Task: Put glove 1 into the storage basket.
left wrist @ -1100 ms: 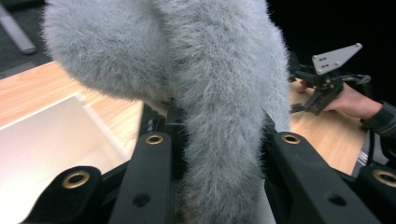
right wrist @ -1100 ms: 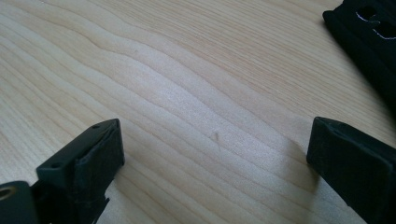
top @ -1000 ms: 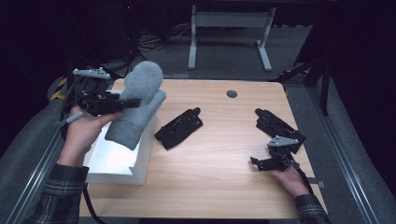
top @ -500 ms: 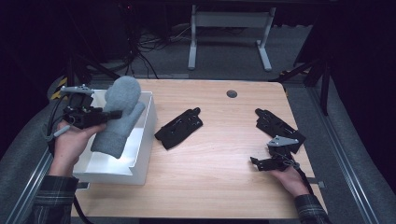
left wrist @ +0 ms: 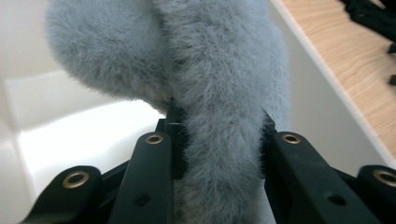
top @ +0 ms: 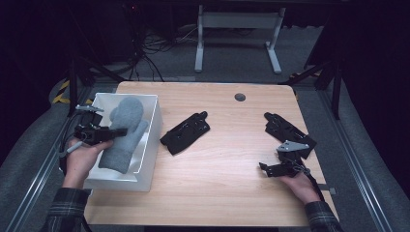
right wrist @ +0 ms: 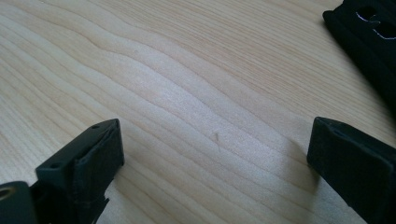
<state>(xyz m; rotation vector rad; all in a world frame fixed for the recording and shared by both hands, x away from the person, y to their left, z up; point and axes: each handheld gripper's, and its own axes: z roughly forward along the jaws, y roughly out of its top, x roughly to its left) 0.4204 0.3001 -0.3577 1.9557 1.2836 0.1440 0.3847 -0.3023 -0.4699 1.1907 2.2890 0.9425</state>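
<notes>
Holding the grey fuzzy mitten (top: pixel 124 133) in your left gripper (top: pixel 109 134), you have it inside the white bin (top: pixel 145 166) at the nine o'clock side of the table (top: pixel 227 193). In the left gripper view the two black jaws are clamped on the mitten (left wrist: pixel 219 140), one pressing into the fur on each side of its narrower part, while the rounder bulk of it swells out above them toward eleven o'clock. Behind the mitten you can see the bin's pale floor and its wall (left wrist: pixel 308 107), with the table's wood (left wrist: pixel 355 60) beyond the rim at two o'clock. From the high view the mitten lies slanted, its rounded end toward the bin's twelve o'clock wall and its cuff end toward six o'clock; whether it touches the floor of the bin cannot be told.

Your right gripper (top: pixel 270 170) rests low at the four o'clock part of the table, pointing toward nine o'clock. Its jaws stand wide apart with nothing between them: the right gripper view shows bare wood grain (right wrist: pixel 187 93) in the gap. Just beside it, toward one o'clock, lies a black glove (top: pixel 287 131), whose edge shows in the top right corner of the right gripper view (right wrist: pixel 369 37). A second black glove (top: pixel 186 133) lies near the table's middle, just beside the bin's three o'clock wall and apart from it.
</notes>
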